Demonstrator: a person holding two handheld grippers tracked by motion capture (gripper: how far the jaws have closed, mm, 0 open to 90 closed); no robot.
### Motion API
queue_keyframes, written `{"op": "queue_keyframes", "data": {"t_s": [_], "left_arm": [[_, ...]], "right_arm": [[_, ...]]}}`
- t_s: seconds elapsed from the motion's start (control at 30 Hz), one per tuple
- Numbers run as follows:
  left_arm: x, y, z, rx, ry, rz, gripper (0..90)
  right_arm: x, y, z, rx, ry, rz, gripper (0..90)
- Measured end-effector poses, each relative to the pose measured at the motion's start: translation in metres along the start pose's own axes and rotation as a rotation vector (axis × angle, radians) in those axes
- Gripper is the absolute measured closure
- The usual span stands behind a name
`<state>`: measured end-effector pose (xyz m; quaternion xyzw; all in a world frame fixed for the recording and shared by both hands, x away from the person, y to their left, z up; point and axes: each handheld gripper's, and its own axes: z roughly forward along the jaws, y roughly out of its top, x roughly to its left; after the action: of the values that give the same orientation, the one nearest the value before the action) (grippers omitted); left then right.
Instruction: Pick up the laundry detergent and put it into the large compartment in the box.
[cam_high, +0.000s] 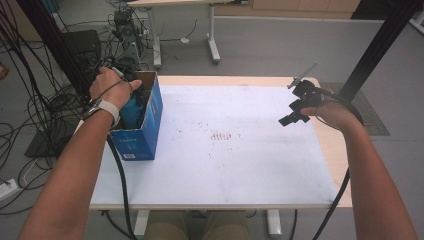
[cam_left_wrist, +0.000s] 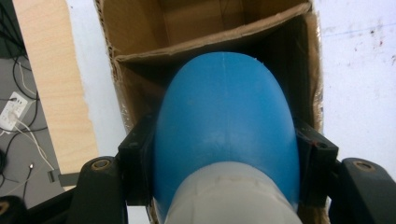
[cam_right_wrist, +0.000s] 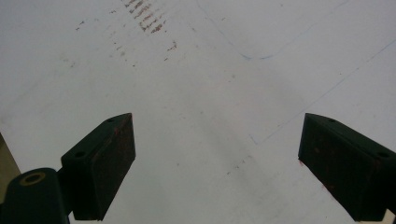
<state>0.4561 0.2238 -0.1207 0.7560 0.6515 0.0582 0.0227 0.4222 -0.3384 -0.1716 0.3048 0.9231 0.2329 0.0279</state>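
Observation:
A blue rounded object with a pale grey base (cam_left_wrist: 224, 112) sits between the jaws of my left gripper (cam_left_wrist: 224, 140), whose pads (cam_left_wrist: 137, 154) press on both its sides. It hangs nose-down in the mouth of an open cardboard box (cam_left_wrist: 140, 28). In the high view the box is blue outside (cam_high: 142, 132) and stands at the table's left edge, where the left hand holds the blue object (cam_high: 131, 112) inside it. My right gripper (cam_high: 295, 114) hovers over the table's right side. Its jaws stand wide apart over the bare white sheet, with nothing between them (cam_right_wrist: 217, 126).
A white sheet (cam_high: 240, 165) covers the wooden table, with rusty smears (cam_high: 222, 136) near its middle. Many cables (cam_high: 35, 105) lie on the floor at the left. A black post (cam_high: 380, 45) rises at the right rear. Another table's legs (cam_high: 214, 47) stand behind.

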Motion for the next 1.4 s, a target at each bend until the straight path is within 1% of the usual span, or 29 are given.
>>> {"op": "queue_keyframes", "data": {"t_s": [0.2, 0.27, 0.43, 0.5, 0.53, 1.0, 1.4], "left_arm": [[0.000, -0.001, 0.005, 0.002, 0.004, 0.005, 37.5], [-0.001, -0.002, 0.007, -0.003, 0.004, 0.015, 37.5], [0.000, -0.002, 0.012, 0.007, 0.001, 0.020, 37.5], [-0.001, -0.002, 0.013, 0.003, 0.004, 0.023, 37.5], [-0.002, -0.001, 0.013, 0.010, 0.007, 0.026, 37.5], [-0.007, 0.000, 0.017, 0.014, 0.020, 0.038, 37.5], [-0.003, -0.002, 0.029, 0.023, 0.006, 0.034, 37.5]], "right_arm": [[0.000, 0.000, 0.001, 0.001, 0.000, 0.001, 11.2], [0.000, 0.000, 0.001, 0.001, -0.001, 0.001, 11.2], [0.000, -0.001, 0.001, -0.002, 0.003, 0.002, 11.2], [0.000, 0.000, 0.001, 0.001, 0.001, 0.000, 11.2], [0.000, 0.000, 0.001, -0.001, 0.002, 0.002, 11.2], [-0.001, -0.005, 0.001, -0.003, 0.002, 0.010, 11.2], [-0.002, -0.007, 0.003, -0.002, 0.005, 0.015, 11.2]]}}
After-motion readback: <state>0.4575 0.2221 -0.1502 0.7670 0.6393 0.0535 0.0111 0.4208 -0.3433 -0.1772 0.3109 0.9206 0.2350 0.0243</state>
